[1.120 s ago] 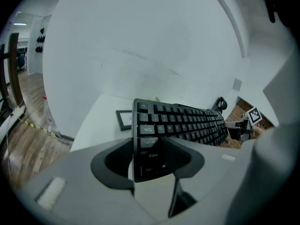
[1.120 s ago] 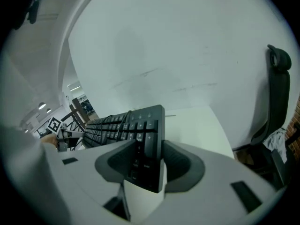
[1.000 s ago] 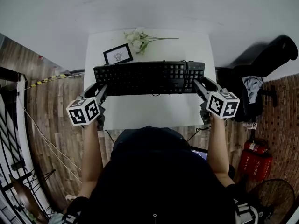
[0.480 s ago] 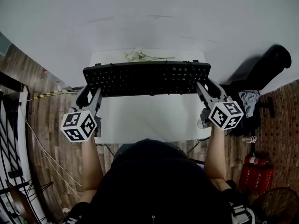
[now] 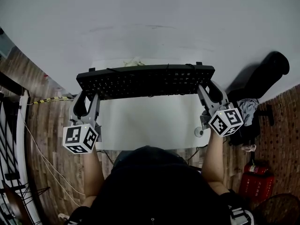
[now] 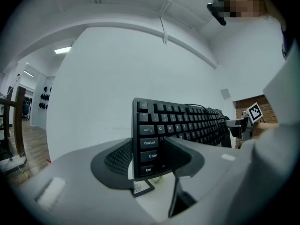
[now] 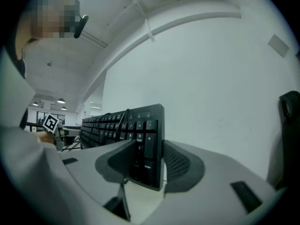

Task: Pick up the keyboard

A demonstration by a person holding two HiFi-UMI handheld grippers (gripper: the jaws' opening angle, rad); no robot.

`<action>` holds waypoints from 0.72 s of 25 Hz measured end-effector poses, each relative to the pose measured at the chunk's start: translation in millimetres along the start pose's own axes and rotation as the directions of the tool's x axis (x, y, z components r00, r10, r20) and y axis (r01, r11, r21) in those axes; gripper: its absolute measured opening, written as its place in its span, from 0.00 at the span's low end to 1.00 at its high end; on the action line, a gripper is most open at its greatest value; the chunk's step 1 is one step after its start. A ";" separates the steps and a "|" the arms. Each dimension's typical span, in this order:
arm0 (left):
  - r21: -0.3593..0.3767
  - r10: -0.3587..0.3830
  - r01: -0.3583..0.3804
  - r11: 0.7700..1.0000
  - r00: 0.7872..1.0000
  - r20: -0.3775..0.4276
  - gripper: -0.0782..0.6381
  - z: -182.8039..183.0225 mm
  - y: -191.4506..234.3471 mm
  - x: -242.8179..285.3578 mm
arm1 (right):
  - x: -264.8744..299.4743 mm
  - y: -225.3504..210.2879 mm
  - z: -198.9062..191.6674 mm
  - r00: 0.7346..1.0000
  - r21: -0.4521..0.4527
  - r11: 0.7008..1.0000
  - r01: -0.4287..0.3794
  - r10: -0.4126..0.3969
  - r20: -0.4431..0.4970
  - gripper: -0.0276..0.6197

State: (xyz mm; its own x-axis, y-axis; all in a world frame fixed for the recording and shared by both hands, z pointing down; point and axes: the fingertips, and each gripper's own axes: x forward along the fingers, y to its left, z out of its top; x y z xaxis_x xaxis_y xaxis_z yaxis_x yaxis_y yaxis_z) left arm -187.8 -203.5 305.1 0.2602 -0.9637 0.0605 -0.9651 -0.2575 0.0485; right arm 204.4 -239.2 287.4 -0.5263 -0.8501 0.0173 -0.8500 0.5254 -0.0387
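Note:
A black keyboard (image 5: 145, 81) hangs in the air above the white table (image 5: 150, 123), tilted with its keys towards me. My left gripper (image 5: 88, 97) is shut on its left end, the jaws pressing front and back by the Ctrl and Shift keys (image 6: 149, 156). My right gripper (image 5: 206, 90) is shut on the right end, over the number pad (image 7: 146, 146). In the left gripper view the keyboard (image 6: 187, 123) runs off to the right; in the right gripper view the keyboard (image 7: 112, 125) runs off to the left. Its cable loops over the top edge.
White flowers (image 5: 133, 61) peek over the keyboard at the table's far edge. A small picture frame (image 6: 140, 187) stands on the table below the left end. A black chair (image 5: 265, 71) and a red fire extinguisher (image 5: 255, 184) are at the right, on wooden floor.
Both grippers have risen with the keyboard between them, and it has tipped its keys towards me. It now hides the picture frame and most of the flowers in the head view.

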 end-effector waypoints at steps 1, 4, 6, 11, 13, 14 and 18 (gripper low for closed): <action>0.005 0.003 -0.004 1.000 1.000 0.014 0.41 0.8 -0.6 -1.8 | -0.4 0.4 1.7 1.000 -0.010 1.000 -0.002 0.003 0.013 0.34; 0.022 0.011 -0.012 1.000 0.998 0.055 0.41 1.9 -1.6 -4.2 | 0.8 0.4 4.4 0.999 -0.031 0.999 -0.010 0.011 0.053 0.34; 0.039 0.015 -0.018 0.999 0.997 0.080 0.41 2.8 -2.2 -3.9 | 2.9 0.5 4.6 0.998 -0.043 0.999 -0.017 0.019 0.066 0.34; 0.045 0.031 -0.036 0.998 0.994 0.103 0.41 1.7 -2.9 -4.1 | 4.8 -2.0 1.8 0.996 -0.056 0.998 -0.026 0.030 0.082 0.34; 0.039 0.033 -0.037 0.999 0.994 0.105 0.41 -0.2 -3.4 -4.8 | 5.2 -2.6 1.6 0.996 -0.055 0.998 -0.027 0.032 0.080 0.34; 0.037 0.033 -0.037 0.999 0.994 0.105 0.41 -1.3 -3.8 -4.9 | 5.4 -2.8 1.5 0.996 -0.056 0.998 -0.029 0.033 0.078 0.34; 0.035 0.043 -0.048 0.998 0.993 0.113 0.41 -5.0 -6.0 -5.4 | 6.7 -4.1 -0.5 0.996 -0.059 0.998 -0.038 0.042 0.075 0.34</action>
State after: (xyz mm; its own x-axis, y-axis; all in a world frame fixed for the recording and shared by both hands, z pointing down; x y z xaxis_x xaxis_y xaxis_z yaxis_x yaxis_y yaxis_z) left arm -183.2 -196.5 309.5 0.2129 -0.9757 -0.0509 -0.9768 -0.2137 0.0110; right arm 204.4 -246.9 288.1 -0.5584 -0.8275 -0.0590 -0.8294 0.5583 0.0194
